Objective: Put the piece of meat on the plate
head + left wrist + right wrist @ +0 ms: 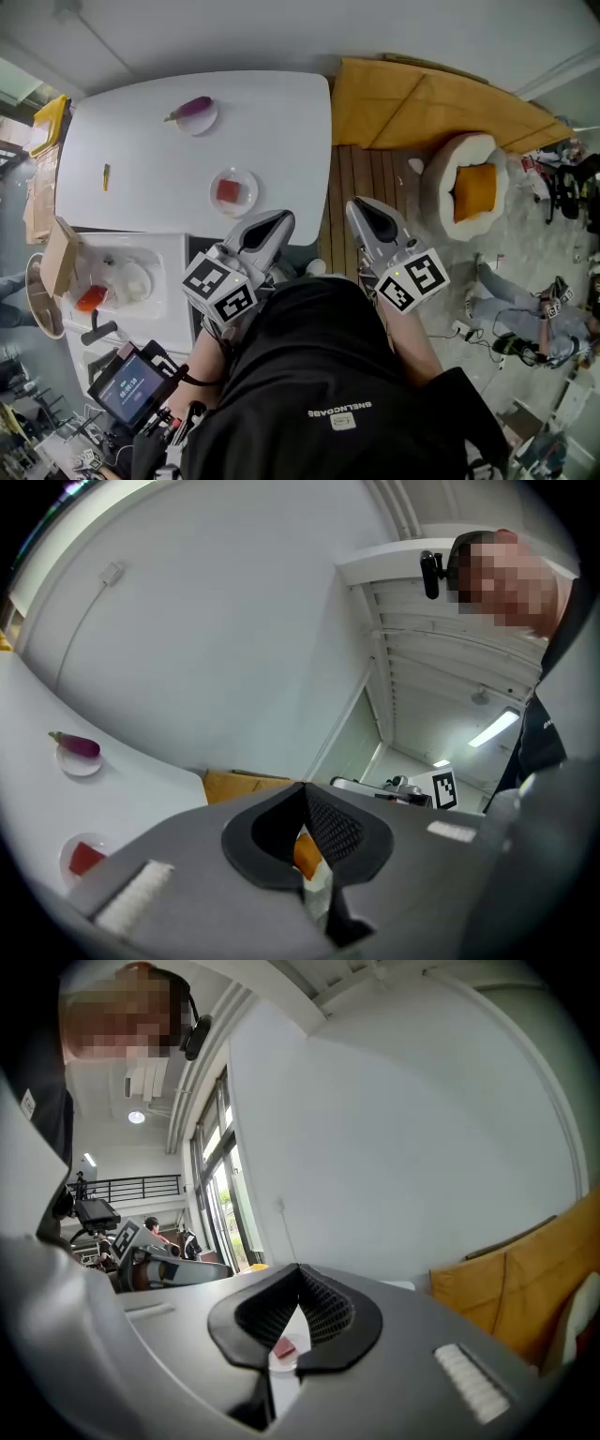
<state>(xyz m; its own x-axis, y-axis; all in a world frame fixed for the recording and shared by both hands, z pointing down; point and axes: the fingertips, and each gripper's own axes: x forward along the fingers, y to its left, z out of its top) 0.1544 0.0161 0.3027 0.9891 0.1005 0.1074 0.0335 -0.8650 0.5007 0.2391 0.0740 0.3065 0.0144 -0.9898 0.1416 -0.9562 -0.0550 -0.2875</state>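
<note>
A red piece of meat (230, 191) lies on a small clear plate (246, 178) near the white table's front edge. The left gripper view shows the same meat (84, 858) at its lower left, and in the right gripper view the meat (284, 1346) is seen below the jaw tips. My left gripper (281, 220) hovers just in front of that plate, shut and empty. My right gripper (361, 208) is held off the table's right side over the wooden floor, also shut with nothing in it. In their own views the left gripper (305, 787) and right gripper (300, 1267) have jaws that meet at the tips.
A purple eggplant (193, 107) rests on a second plate at the table's far side. A small yellow item (106, 176) lies at the table's left. A sink unit (167, 255) stands lower left. An orange mat (422, 103) and a round pet bed (469, 178) lie to the right.
</note>
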